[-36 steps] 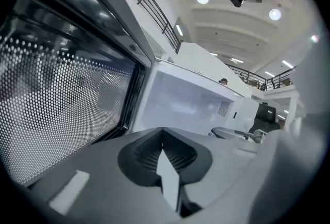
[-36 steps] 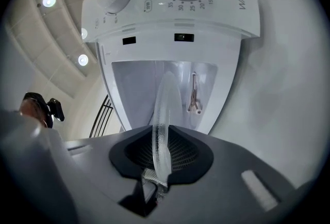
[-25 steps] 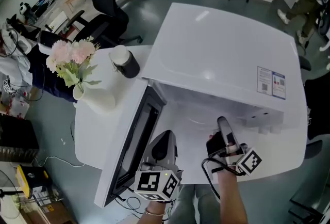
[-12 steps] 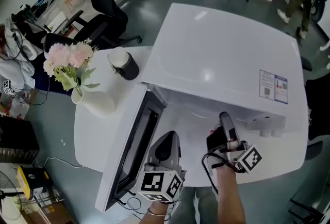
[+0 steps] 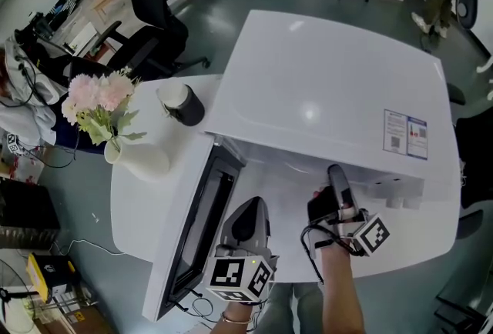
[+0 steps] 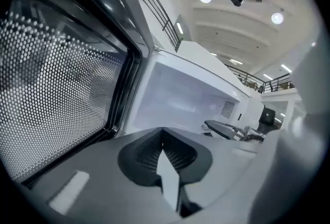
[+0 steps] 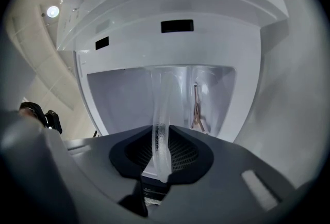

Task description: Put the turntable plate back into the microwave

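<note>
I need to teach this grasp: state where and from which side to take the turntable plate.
Take the plate by its rim, from the side away from the microwave cavity. It is a thin glass disc, so only the edge fits between the jaws; the right hand-held gripper holds it so, edge-on.

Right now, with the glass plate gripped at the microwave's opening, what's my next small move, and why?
Probably ease the right gripper a little deeper into the microwave cavity without loosening it. The turntable plate is clamped by its rim and reaches into the opening, but it does not look set down. The door stands wide open, and the shut left gripper is beside it, out of the way.
</note>
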Motion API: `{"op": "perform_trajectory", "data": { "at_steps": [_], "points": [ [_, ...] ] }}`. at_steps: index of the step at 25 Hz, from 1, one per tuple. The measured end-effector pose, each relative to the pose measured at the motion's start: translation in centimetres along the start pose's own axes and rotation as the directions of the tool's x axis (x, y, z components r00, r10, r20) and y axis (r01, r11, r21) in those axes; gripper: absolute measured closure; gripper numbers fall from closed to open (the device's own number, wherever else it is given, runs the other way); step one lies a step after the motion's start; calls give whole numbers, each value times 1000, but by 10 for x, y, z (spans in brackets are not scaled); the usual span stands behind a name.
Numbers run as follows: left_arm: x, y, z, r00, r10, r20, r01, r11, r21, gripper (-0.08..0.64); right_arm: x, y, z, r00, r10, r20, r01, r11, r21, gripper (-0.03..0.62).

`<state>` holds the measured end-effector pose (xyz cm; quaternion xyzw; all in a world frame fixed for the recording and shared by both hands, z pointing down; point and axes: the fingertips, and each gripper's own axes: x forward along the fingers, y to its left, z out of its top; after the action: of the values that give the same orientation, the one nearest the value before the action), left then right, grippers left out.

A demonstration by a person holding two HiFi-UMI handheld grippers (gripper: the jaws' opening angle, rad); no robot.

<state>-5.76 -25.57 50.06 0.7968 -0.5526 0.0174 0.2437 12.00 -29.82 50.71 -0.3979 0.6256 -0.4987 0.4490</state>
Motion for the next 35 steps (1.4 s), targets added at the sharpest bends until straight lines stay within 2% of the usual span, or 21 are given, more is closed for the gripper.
{"op": "perform_trajectory", "data": {
  "at_steps": [8,35],
  "points": [
    [6,-5,-2,1000,-8,-5,8,1000,-3,560,4,-8,7,998,-22,55,21,1000,19,522],
    [16,-2,-7,999,-18,-27,17,1000,-16,560,21,-25,12,990,-59,125,52,997,56,520]
  ]
}}
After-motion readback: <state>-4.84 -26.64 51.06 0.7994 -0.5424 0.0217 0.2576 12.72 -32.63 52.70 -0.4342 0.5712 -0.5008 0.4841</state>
